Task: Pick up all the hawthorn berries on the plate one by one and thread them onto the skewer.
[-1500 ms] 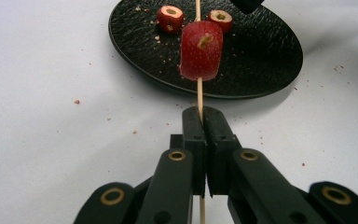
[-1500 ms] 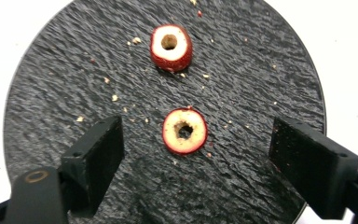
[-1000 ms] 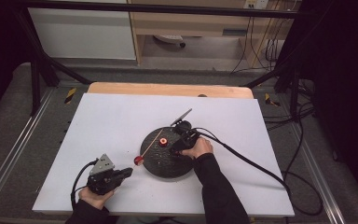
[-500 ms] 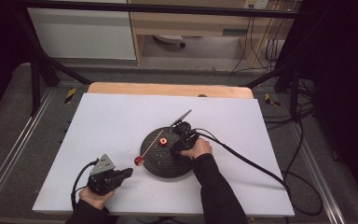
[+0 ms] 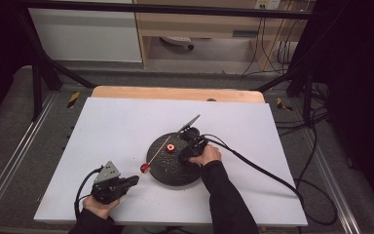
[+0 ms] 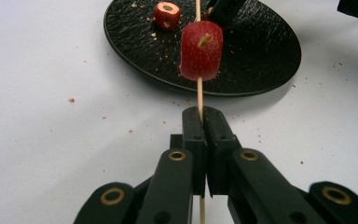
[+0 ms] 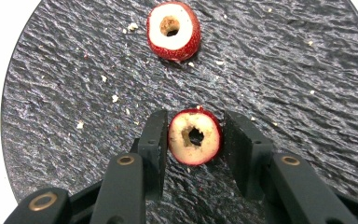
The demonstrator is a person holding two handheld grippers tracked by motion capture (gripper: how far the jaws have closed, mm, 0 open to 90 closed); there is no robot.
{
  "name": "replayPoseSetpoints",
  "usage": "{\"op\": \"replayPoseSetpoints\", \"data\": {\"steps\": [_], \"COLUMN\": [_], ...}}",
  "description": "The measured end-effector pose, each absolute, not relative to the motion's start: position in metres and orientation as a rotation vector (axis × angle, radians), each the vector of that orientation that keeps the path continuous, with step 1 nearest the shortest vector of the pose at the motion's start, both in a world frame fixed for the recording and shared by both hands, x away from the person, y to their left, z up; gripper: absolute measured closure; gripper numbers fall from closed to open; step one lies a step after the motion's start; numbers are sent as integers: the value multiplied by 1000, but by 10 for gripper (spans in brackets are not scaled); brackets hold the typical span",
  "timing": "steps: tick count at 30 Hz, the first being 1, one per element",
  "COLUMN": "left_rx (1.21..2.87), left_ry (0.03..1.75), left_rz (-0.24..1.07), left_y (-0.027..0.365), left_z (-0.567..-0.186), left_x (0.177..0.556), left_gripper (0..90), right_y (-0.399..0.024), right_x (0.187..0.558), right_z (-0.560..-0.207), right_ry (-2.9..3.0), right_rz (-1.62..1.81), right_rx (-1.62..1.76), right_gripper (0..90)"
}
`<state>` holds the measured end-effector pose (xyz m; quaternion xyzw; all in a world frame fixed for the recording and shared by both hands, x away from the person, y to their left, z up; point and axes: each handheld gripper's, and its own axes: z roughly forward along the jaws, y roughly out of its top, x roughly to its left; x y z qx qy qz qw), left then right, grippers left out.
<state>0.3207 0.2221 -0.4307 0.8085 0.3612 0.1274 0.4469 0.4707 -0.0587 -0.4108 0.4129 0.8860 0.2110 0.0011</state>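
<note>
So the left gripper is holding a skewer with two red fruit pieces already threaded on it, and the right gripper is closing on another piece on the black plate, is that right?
Not quite: the skewer in the left gripper carries one red fruit piece, not two, as the left gripper view shows. The rest holds: the right gripper has just been closing around a holed piece on the black plate, with another piece lying farther up the plate.
</note>
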Motion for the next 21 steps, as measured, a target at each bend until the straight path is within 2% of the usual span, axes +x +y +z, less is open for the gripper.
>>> {"op": "replayPoseSetpoints", "data": {"steps": [21], "left_rx": [2001], "left_ry": [894], "left_rz": [316], "left_y": [222], "left_z": [-431], "left_x": [320], "left_gripper": [880], "right_y": [-63], "right_x": [466], "right_z": [-397], "right_ry": [2761], "right_rz": [742], "right_rx": [1294], "right_gripper": [623]}}
